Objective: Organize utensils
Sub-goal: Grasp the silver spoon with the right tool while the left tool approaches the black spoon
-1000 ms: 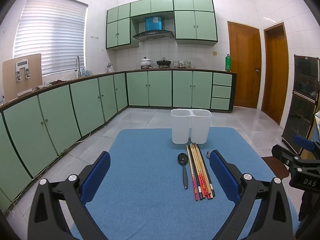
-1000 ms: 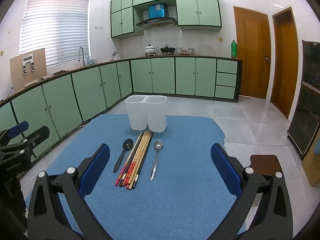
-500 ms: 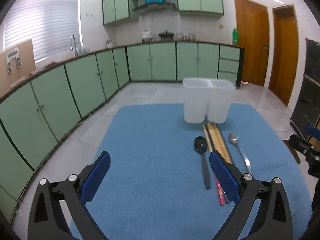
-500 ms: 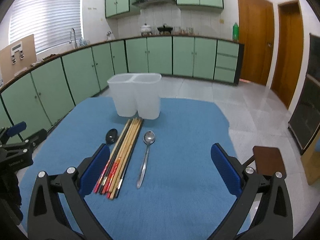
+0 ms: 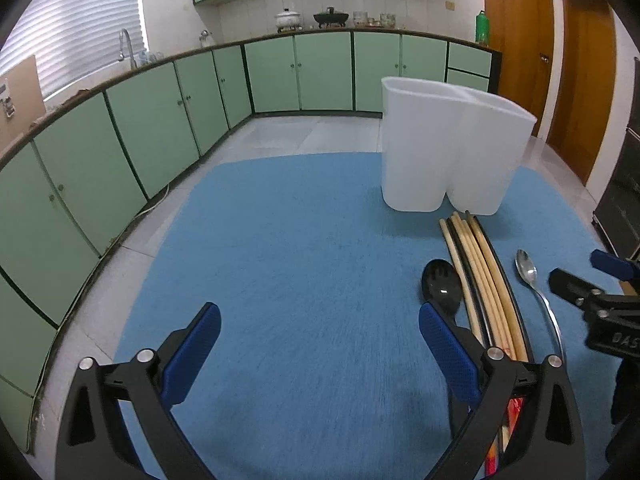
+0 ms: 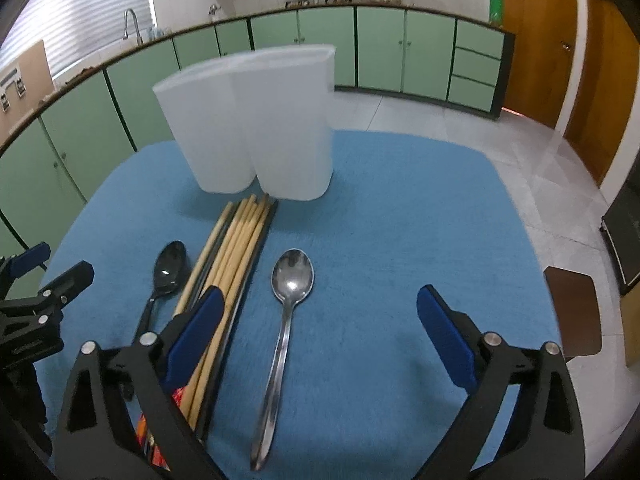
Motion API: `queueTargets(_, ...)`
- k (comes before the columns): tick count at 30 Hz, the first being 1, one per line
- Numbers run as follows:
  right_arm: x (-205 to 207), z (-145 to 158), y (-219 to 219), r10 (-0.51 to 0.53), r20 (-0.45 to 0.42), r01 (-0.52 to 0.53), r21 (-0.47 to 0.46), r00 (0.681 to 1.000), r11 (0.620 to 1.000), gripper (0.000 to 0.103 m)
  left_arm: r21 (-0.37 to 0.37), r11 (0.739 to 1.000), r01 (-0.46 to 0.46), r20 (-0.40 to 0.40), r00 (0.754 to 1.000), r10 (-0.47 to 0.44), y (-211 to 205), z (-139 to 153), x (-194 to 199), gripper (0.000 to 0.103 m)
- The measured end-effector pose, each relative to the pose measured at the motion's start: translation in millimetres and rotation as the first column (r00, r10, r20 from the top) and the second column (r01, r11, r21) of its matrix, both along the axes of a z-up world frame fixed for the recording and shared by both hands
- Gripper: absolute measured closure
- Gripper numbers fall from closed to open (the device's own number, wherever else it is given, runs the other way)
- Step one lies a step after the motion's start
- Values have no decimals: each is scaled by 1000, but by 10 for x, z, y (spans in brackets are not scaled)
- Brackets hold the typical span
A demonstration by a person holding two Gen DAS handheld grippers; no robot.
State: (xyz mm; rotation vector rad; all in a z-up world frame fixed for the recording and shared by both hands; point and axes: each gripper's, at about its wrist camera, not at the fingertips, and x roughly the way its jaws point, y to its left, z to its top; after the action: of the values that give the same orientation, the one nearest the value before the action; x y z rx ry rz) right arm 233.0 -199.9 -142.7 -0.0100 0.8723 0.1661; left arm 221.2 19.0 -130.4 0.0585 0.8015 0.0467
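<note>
A white two-compartment holder (image 6: 260,128) stands upright on a blue mat (image 6: 400,208); it also shows in the left wrist view (image 5: 444,148). In front of it lie a bundle of chopsticks (image 6: 236,248), a black spoon (image 6: 170,268) to their left and a steel spoon (image 6: 286,312) to their right. My right gripper (image 6: 318,320) is open and empty, low over the steel spoon's handle. My left gripper (image 5: 320,340) is open and empty over bare mat, left of the black spoon (image 5: 438,284), chopsticks (image 5: 488,276) and steel spoon (image 5: 532,280).
Green kitchen cabinets (image 5: 160,120) run along the left and back. Tiled floor (image 6: 500,140) lies beyond the mat. A brown stool (image 6: 576,312) stands at the mat's right edge. Wooden doors (image 5: 516,40) are at the back right. The right gripper's body (image 5: 600,312) shows at the left view's right edge.
Both grippers have dropped lower and moved forward toward the utensils; the holder and utensils look larger. The right gripper now straddles the steel spoon. Both jaws stay open.
</note>
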Motion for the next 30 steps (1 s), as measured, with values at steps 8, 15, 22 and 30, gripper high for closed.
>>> queueTargets(8, 218, -189, 54, 12, -54, -11, 9, 998, 1000, 30, -8, 1000, 16, -28, 999, -16, -15, -114, 136, 6)
queueTargets(15, 298, -206, 95, 7, -54, -7, 3, 999, 1000, 61, -17, 999, 38, -49, 998, -39, -56, -156, 168, 6)
queueTargets(22, 282, -178, 0, -4, -54, 7, 43, 999, 999, 75, -38, 994, 107, -67, 992, -109, -288, -162, 243, 6)
queueTargets(30, 257, -165, -85, -20, -52, 22, 57, 998, 998, 75, 27, 992, 127, -141, 982, -122, -460, -352, 359, 6)
